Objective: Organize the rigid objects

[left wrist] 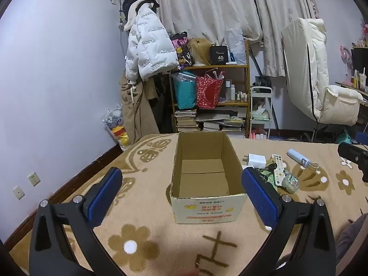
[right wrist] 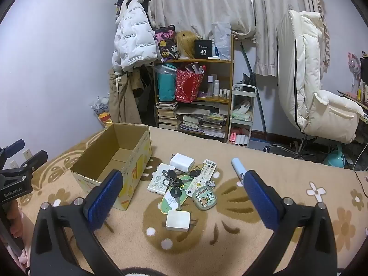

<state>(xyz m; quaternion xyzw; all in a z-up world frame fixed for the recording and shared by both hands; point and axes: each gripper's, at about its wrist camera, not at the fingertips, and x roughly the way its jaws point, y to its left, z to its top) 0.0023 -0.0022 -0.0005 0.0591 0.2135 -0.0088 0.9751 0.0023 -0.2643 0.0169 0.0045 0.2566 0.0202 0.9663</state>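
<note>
A tan blanket (right wrist: 264,161) is showing brown flowers with white centres. The cardboard box (right wrist: 119,158) is showing plain brown inside, cream outside with red and yellow print. Both chargers (right wrist: 178,220) are looking white, and the claw pads (right wrist: 261,197) are showing blue.

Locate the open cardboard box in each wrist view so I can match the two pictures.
Left wrist: the cardboard box sits at centre, straight ahead between the open left tool's fingers.
Right wrist: the cardboard box lies left of centre, left of the pile of small items.
Shared landmark: the wooden shelf stands against the far wall in both.
</note>
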